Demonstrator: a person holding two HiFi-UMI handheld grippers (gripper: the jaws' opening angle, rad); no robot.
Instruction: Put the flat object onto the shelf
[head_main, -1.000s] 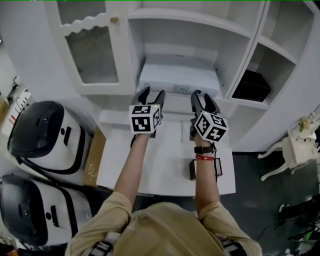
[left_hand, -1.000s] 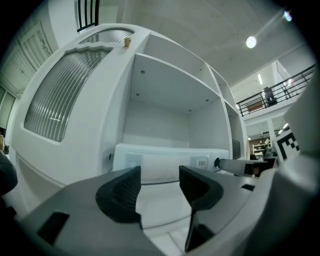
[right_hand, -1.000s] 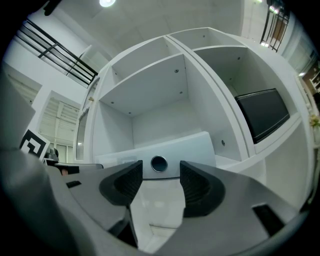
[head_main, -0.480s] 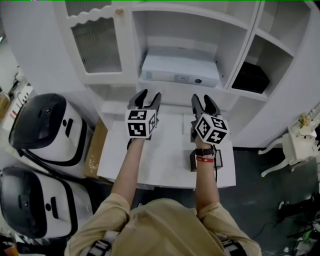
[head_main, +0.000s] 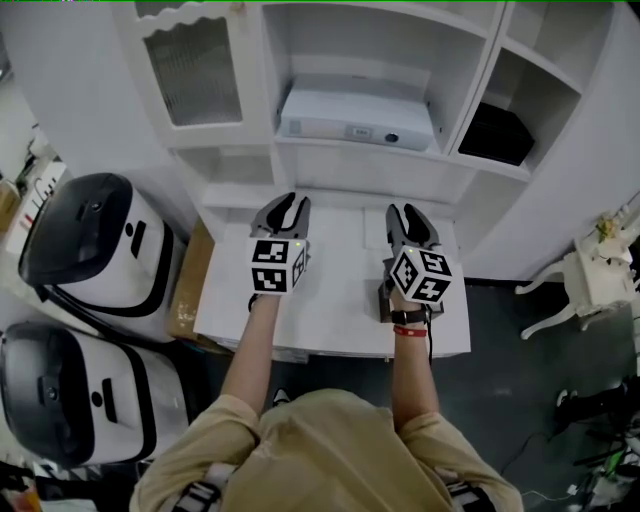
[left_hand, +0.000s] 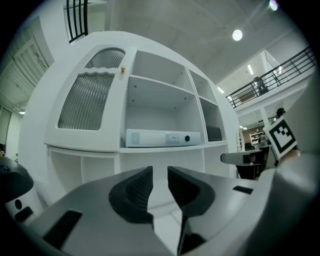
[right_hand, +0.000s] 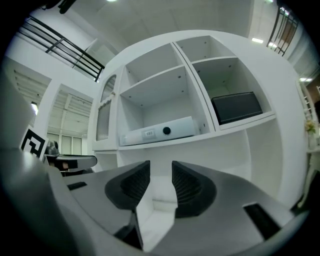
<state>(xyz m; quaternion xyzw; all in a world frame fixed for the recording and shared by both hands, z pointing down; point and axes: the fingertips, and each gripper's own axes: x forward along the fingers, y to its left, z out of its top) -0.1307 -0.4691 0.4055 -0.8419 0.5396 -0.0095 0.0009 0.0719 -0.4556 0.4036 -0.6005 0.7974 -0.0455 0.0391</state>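
While I hold both grippers level over the white table (head_main: 330, 320), the flat white box with a small round lens on its front (head_main: 358, 115) lies on the middle shelf board (head_main: 370, 152) of the white wooden cabinet (head_main: 480, 215), well apart from my hands. In the left gripper view the same box (left_hand: 162, 137) rests flat in the open compartment, and in the right gripper view it (right_hand: 157, 132) fills most of the width of that shelf. My left gripper (head_main: 283, 203) has just been closing its jaws; they stand now with only a narrow gap, and nothing is between them (left_hand: 160, 175). My right gripper (head_main: 412, 213) has done the same: its jaws are a little apart and empty (right_hand: 161, 170). Both point toward the cabinet, side by side. A black flat box (head_main: 495, 135) sits in the compartment to the right of the white one. To the left of the shelf there is a cabinet door with ribbed glass (head_main: 205, 70). Beside the table, on my left, stand two big white-and-black machines (head_main: 90, 255).
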